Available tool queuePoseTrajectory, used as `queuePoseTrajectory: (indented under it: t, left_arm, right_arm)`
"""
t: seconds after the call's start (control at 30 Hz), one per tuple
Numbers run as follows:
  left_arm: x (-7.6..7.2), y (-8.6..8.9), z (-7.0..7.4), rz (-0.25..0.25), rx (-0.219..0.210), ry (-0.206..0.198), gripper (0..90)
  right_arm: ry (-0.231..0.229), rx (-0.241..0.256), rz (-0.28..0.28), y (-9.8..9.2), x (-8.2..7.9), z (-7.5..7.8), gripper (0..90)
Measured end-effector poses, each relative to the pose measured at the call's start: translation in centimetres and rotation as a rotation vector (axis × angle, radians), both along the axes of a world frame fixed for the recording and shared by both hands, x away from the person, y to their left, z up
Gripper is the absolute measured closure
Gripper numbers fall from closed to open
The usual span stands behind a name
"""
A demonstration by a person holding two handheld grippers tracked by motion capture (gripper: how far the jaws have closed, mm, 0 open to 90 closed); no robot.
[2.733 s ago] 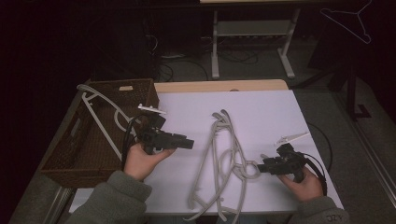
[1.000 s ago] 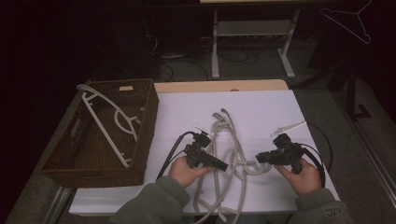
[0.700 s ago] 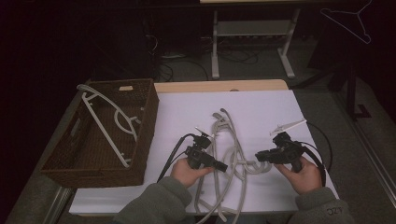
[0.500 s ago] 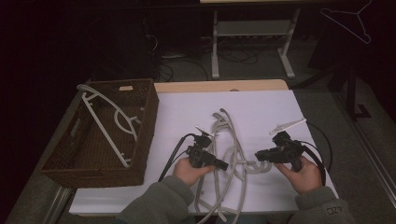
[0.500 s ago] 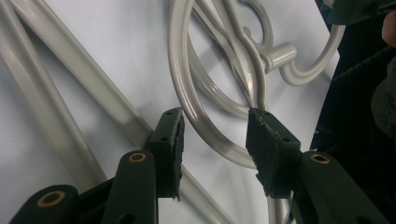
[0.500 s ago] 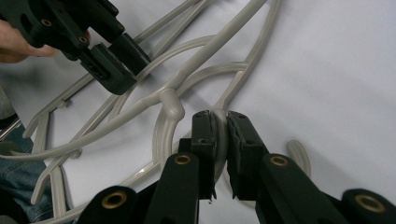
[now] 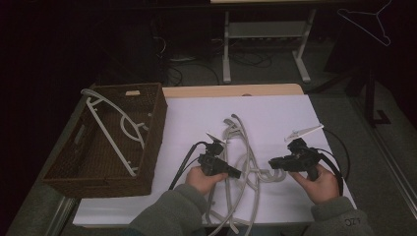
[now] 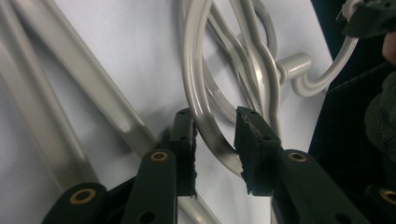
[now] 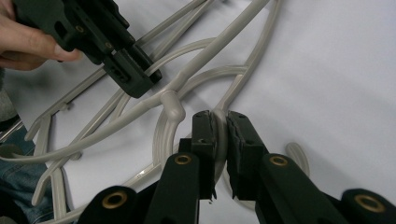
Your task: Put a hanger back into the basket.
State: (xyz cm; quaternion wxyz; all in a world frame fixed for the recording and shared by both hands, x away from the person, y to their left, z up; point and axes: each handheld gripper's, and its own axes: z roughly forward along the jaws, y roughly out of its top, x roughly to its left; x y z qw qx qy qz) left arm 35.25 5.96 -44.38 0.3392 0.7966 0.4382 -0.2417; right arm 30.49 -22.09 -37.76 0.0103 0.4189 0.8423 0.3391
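Right gripper view has the right gripper (image 9: 220, 122) pinching a hanger (image 9: 196, 70) loop while left gripper (image 8: 215, 128) fingers straddle another, spread; next, close and separate.

2 grippers, left gripper (image 7: 235, 172) and right gripper (image 7: 273, 164), meet at tangled grey hangers (image 7: 242, 162) on the white tabletop (image 7: 275, 115); a wicker basket (image 7: 66, 169) sits left.

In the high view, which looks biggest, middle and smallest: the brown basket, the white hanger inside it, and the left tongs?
1. The basket looks biggest.
2. The white hanger leaning in it comes next.
3. The left tongs look smallest.
All three sit at a similar distance from the camera, so this order seems safe.
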Motion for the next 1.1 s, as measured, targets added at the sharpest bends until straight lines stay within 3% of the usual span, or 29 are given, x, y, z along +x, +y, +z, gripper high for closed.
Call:
queuePoseTrajectory:
  t: [0.7, 0.8, 1.1]
  left_arm:
    - [-0.6, 2.0, 0.7, 0.061, -0.093, 0.002, 78.0]
    - [-0.6, 2.3, 0.7, 0.089, -0.134, 0.021, 79.9]
    - [-0.8, 3.1, 1.3, 0.114, -0.191, 0.04, 83.7]
  right_arm:
    - [0.001, 0.034, 0.016, -0.2, -0.5, -0.3, 80.6]
    - [0.001, 0.044, 0.016, -0.3, -0.4, -0.3, 80.3]
    - [-0.011, 0.059, 0.027, -0.3, -0.6, -0.2, 78.9]
